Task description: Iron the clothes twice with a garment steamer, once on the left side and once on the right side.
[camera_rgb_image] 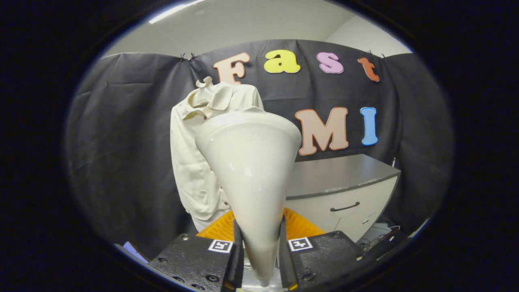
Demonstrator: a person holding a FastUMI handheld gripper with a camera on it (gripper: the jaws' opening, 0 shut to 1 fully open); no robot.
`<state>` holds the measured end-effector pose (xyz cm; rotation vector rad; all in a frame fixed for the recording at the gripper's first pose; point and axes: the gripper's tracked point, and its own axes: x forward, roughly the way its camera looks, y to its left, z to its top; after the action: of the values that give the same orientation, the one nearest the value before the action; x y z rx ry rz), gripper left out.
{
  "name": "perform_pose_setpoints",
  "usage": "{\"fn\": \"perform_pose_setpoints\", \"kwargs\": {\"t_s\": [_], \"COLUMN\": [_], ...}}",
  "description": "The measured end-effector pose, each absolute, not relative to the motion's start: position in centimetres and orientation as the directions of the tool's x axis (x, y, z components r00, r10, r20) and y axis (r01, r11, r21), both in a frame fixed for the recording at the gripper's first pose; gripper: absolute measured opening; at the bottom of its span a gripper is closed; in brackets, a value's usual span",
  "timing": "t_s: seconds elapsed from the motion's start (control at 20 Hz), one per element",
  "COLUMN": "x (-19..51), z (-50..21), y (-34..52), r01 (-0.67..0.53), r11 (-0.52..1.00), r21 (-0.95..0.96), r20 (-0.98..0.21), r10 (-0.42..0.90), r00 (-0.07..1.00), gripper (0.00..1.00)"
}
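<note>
Gripper view: garment steamer (249, 170) sits between the two fingers (236, 247), narrow handle end down at the fingers, wide cream head flaring up and forward. Both fingers press against the handle from either side, so the gripper (259, 251) is clamped on the steamer, held roughly upright.

Clothes: a cream shirt (194, 162) hangs on a hanger (204, 82) against the black booth cloth (129, 142), beyond the steamer head and a bit to its left. The steamer head covers the shirt's right half from this angle; collar and left front panel are visible, buttons just at the edge of the head. Can't tell whether the head touches the fabric: it looks near but the steam face points away from the camera.

Something orange and ribbed (300, 227) sits low behind the handle, just ahead of the fingers; what it is I can't tell. Grey cabinet (344, 190) with a dark drawer handle stands to the right of the shirt, well apart from the steamer. Some cables (377, 239) on the floor by it.

Progress, my read: steamer is picked up and facing the shirt, head up near collar height. Nothing here shows either pass done. Assume both left and right strokes remain, or one is just starting at the top.
</note>
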<state>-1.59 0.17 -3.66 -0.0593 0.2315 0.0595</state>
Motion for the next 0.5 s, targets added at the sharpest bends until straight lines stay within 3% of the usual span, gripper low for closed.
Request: {"fn": "perform_pose_setpoints", "kwargs": {"t_s": [0.5], "x": [-1.77], "z": [-3.32], "y": [0.82], "r01": [-0.038], "r11": [0.998], "r21": [-0.050], "r20": [-0.238], "r10": [0.025], "r00": [0.971], "gripper": [0.35]}}
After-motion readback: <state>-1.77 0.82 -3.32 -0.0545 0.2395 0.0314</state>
